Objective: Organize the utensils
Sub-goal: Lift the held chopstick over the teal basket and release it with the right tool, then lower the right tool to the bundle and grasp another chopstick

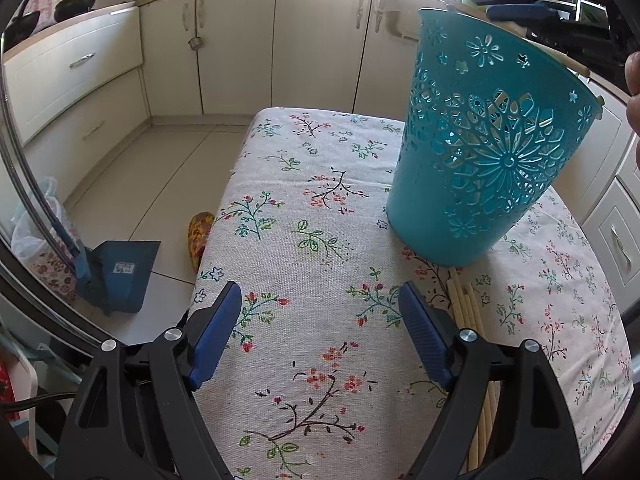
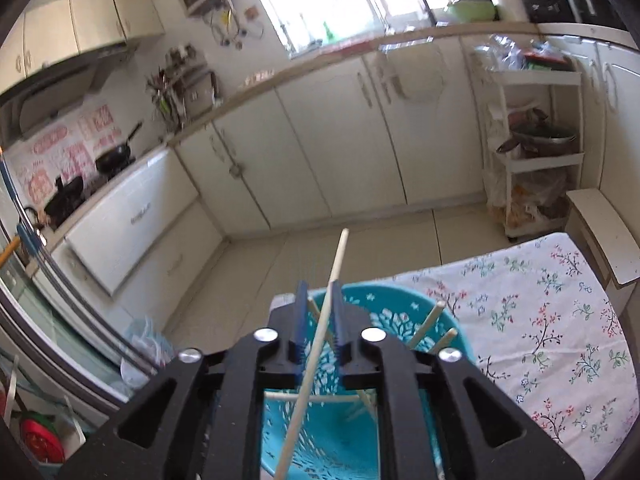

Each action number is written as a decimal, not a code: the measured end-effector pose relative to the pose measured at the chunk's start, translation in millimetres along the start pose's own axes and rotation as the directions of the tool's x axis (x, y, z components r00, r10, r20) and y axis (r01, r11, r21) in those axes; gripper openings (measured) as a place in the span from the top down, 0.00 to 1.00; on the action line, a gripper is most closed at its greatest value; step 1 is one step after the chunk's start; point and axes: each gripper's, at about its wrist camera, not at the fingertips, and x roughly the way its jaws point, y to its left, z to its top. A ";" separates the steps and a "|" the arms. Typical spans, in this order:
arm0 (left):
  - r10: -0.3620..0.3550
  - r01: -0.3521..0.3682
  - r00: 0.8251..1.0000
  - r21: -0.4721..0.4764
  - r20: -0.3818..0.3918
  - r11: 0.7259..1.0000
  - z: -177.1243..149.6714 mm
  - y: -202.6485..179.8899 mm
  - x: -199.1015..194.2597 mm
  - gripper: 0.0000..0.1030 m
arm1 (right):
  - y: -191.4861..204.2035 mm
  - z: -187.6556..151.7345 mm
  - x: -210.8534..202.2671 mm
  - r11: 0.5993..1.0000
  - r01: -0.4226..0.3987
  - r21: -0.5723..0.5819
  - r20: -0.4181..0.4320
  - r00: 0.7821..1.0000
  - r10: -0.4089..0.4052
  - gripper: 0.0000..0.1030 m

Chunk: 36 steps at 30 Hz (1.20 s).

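Observation:
A teal cut-out plastic basket (image 1: 484,136) stands on the floral tablecloth (image 1: 304,264). Several wooden chopsticks (image 1: 466,304) lie on the cloth just in front of the basket, beside my left gripper's right finger. My left gripper (image 1: 320,320) is open and empty, low over the cloth. In the right wrist view my right gripper (image 2: 320,320) is above the basket's mouth (image 2: 400,312), its jaws close together around a long wooden chopstick (image 2: 324,320) that slants up through them. Several chopsticks (image 2: 432,320) stand inside the basket.
White kitchen cabinets (image 1: 312,40) ring the room. A blue dustpan (image 1: 120,272) and a patterned slipper (image 1: 198,236) sit on the tiled floor left of the table. A white shelf cart (image 2: 536,152) stands at the right.

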 end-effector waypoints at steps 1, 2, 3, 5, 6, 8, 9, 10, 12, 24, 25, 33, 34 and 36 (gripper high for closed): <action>0.001 -0.001 1.000 0.001 0.000 1.000 0.0 -0.3 0.1 0.25 | 1.1 1.2 1.8 1.000 0.000 -0.001 -0.014 1.000 0.000 0.73; 0.001 -0.001 1.000 0.001 0.001 1.000 0.2 -0.5 0.2 0.25 | 1.0 3.0 4.4 1.000 0.002 -0.002 -0.029 1.000 -0.002 0.73; 0.001 -0.001 1.000 0.000 0.001 1.000 0.1 -0.3 0.2 0.25 | 1.2 6.9 7.8 1.000 0.008 -0.003 -0.054 0.999 -0.009 0.73; 0.000 0.000 1.000 -0.002 0.001 1.000 0.1 -0.5 0.4 0.25 | 1.4 13.9 11.0 1.000 0.010 0.001 -0.070 0.998 -0.010 0.73; -0.001 0.001 1.000 -0.001 0.001 1.000 0.1 -0.4 0.4 0.25 | 1.3 19.9 13.0 1.000 0.011 0.003 -0.075 0.997 -0.010 0.72; -0.004 0.004 1.000 0.002 0.002 1.000 0.2 -0.6 0.2 0.25 | 0.3 32.4 23.3 0.999 0.035 0.003 -0.120 0.992 -0.035 0.68; -0.005 0.005 1.000 0.002 0.002 1.000 0.0 -0.6 0.1 0.25 | -0.3 36.2 28.5 0.999 0.037 0.005 -0.144 0.989 -0.036 0.68; -0.006 0.006 1.000 0.003 0.002 1.000 0.0 -0.8 0.0 0.25 | -0.7 40.0 34.7 0.999 0.050 0.006 -0.168 0.985 -0.048 0.68; -0.009 0.009 1.000 0.003 0.003 1.000 -0.2 -1.2 -0.3 0.25 | 0.0 46.3 49.5 0.995 0.094 -0.017 -0.221 0.971 -0.095 0.67; -0.024 0.024 1.000 -0.003 0.009 1.000 0.2 0.8 -2.0 0.25 | -6.1 62.1 53.9 0.995 0.102 0.023 -0.226 0.969 -0.094 0.94; -0.024 0.024 1.000 -0.001 0.009 1.000 -0.1 0.5 -2.2 0.25 | -3.3 65.2 50.0 0.996 0.086 0.024 -0.188 0.979 -0.080 0.94; -0.017 0.017 1.000 -0.008 0.008 1.000 0.2 2.1 -1.8 0.25 | 13.0 55.8 22.2 0.998 0.063 -0.029 0.012 0.998 -0.062 0.93; -0.016 0.016 1.000 -0.009 0.008 1.000 0.2 2.3 -1.8 0.25 | 15.1 51.6 21.5 0.997 0.062 -0.049 0.006 0.998 -0.062 0.93; -0.015 0.015 1.000 -0.011 0.009 1.000 0.2 2.7 -2.0 0.25 | 19.9 41.4 18.1 0.994 0.057 -0.092 -0.010 0.998 -0.058 0.93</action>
